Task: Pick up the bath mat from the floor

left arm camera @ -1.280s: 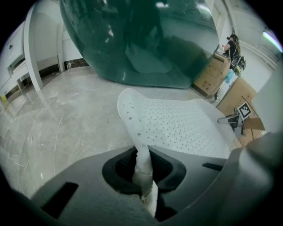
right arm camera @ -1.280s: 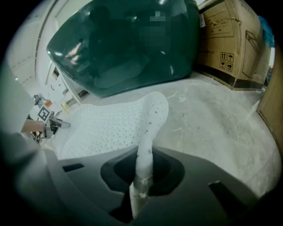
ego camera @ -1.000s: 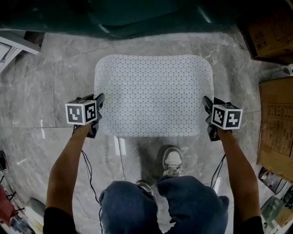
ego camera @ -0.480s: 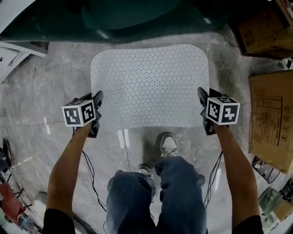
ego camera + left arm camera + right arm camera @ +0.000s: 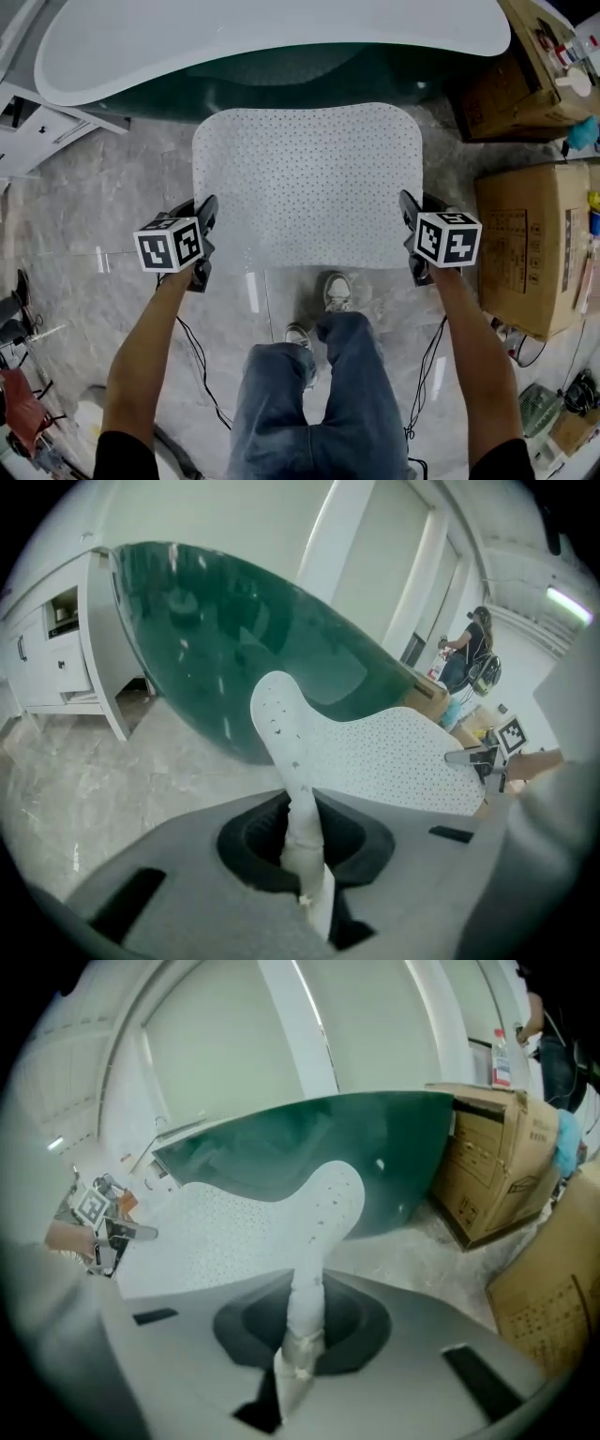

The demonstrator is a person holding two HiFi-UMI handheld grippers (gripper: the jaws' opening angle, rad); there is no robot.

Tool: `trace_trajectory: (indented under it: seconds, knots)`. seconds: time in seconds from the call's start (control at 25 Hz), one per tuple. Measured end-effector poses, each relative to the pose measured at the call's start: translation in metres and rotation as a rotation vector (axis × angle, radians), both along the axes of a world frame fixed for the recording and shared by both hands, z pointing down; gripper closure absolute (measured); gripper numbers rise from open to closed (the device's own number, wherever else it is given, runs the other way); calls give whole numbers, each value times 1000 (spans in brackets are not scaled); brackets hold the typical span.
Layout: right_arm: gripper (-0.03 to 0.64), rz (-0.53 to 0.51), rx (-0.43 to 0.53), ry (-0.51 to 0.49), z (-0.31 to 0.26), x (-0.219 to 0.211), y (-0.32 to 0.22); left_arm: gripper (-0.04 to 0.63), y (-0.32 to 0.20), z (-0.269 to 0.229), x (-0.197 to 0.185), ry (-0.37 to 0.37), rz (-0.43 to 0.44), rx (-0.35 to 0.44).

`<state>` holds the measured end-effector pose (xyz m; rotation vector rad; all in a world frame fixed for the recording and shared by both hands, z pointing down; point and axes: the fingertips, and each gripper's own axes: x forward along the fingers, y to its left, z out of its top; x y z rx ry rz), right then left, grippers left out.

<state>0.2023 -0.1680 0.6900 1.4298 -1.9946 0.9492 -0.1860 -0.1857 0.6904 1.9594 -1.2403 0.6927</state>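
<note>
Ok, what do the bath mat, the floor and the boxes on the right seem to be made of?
The bath mat: probably soft rubber or foam, matte white, peppered with small holes; its gripped edges curl limply. The floor: polished stone or marble-look tile, with grey veins, joints and glossy reflections. The boxes: brown cardboard, matte, with printed panels.

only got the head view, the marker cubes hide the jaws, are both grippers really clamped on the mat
Observer: Yes for the left. The left gripper view shows the left gripper pinched shut on the edge of the bath mat.
Operator: and the right
Observer: The right gripper is shut on the opposite edge, and the mat is bunched between its jaws.
Operator: anyone nearby
Observer: A person stands far off at the right of the left gripper view.
</note>
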Motion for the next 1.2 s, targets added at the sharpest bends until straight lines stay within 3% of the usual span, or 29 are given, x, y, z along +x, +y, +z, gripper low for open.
trace_trajectory:
  seconds: [0.28,0.6,0.88,1.04,1.2]
  knots:
    - [588,14,37,-14,-109,-5,-4,565,12,-102,-7,15,-59,21]
    - [588,29,94,-29,-230,-14,5,565,23,-236,-15,22,-67,87]
    - [588,20,221,-23,-347,-30,13,563,30,-351,-25,34,-78,205]
    - [588,13,304,-10,-403,-36,23,563,45,-399,-27,84,-122,268]
    - [588,-8,389,32,-451,-43,38,563,63,-439,-32,86,-140,348]
